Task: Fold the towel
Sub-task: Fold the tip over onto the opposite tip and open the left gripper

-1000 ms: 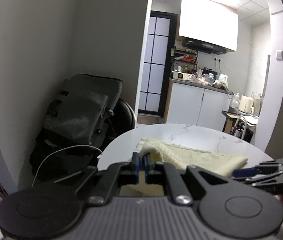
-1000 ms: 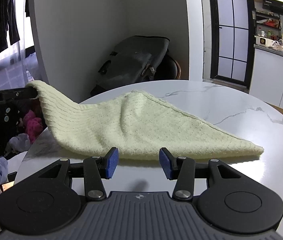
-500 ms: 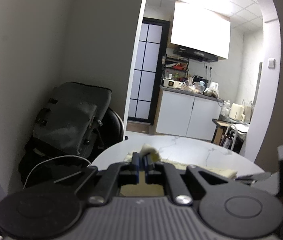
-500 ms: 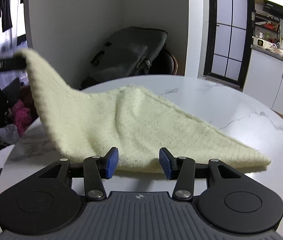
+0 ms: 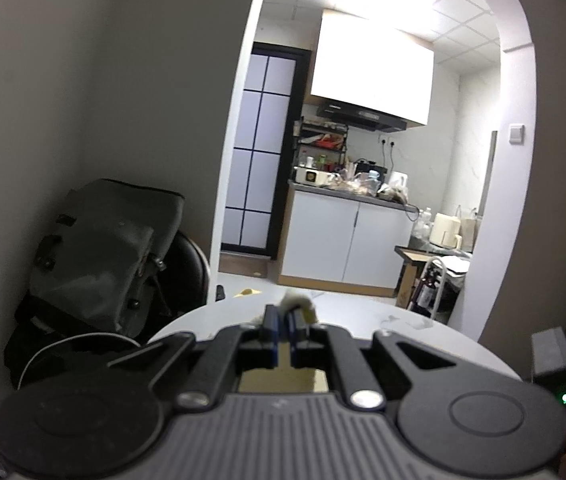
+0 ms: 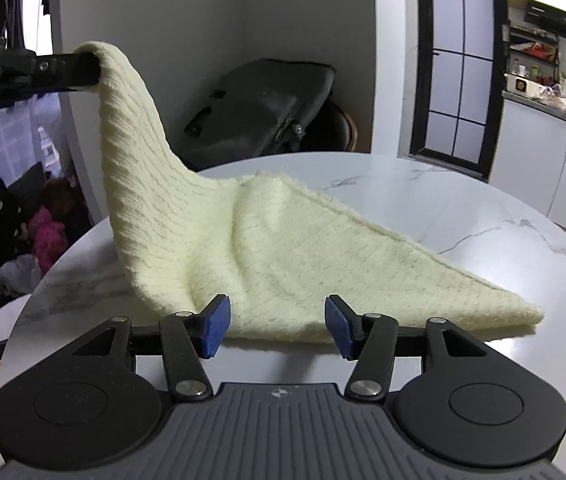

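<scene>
A pale yellow towel (image 6: 291, 248) lies on a round white marble table (image 6: 463, 208). My left gripper (image 5: 282, 320) is shut on one towel corner (image 5: 297, 303) and holds it high above the table; in the right wrist view it shows at the upper left (image 6: 83, 66), with the towel hanging down from it in a steep drape. My right gripper (image 6: 277, 326) is open and empty, low over the table, its blue pads (image 6: 217, 326) at the towel's near edge.
A dark grey bag (image 6: 267, 108) sits on a black chair behind the table, against the wall. A kitchen with white cabinets (image 5: 343, 240) lies beyond a doorway. Clothes and soft toys (image 6: 43, 232) are on the floor at the left.
My left gripper has risen with the towel corner, pulling that side of the towel up off the table. My right gripper has come a little closer to the towel's near edge.
</scene>
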Demonstrator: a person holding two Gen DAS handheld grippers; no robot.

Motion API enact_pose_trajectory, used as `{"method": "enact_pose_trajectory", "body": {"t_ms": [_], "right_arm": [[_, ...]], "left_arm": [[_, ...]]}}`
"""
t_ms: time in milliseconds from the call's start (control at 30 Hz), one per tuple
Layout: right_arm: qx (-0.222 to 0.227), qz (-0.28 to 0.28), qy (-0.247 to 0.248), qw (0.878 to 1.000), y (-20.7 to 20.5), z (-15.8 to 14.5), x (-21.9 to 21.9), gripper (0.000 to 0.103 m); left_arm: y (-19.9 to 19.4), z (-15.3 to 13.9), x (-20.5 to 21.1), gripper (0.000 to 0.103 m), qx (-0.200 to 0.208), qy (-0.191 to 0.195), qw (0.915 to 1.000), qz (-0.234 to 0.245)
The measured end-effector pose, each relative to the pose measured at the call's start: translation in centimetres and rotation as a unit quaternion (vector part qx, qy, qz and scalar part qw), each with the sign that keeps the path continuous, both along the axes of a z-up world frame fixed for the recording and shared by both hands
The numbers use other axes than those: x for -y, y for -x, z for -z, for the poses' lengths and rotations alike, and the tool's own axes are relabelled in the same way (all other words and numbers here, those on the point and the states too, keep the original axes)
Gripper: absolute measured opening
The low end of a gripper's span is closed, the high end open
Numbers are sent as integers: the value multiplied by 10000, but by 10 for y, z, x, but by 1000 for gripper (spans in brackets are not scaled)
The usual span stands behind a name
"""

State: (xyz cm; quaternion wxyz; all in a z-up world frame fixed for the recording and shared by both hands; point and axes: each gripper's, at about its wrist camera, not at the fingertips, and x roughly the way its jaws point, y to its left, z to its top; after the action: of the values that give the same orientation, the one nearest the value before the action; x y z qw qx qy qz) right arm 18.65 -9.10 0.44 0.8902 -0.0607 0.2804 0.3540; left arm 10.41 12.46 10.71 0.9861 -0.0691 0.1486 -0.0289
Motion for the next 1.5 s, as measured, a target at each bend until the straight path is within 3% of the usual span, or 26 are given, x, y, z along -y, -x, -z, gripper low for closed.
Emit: {"method": "enact_pose_trajectory", "body": {"t_ms": [767,1233,1500], "right_arm": [[-101,351,-232,9991,15,-2,63,58],[-37,689,-374,9969,22,-2,96,58],[-2,787,-441,9959,25,-3,116,58]], "left_arm": [[-39,-14,56,5,180,-122,9982,560],[-66,-9,87,5,101,-161,9951,969],[-89,10,108,5,-108,-230,9926,1184]]}}
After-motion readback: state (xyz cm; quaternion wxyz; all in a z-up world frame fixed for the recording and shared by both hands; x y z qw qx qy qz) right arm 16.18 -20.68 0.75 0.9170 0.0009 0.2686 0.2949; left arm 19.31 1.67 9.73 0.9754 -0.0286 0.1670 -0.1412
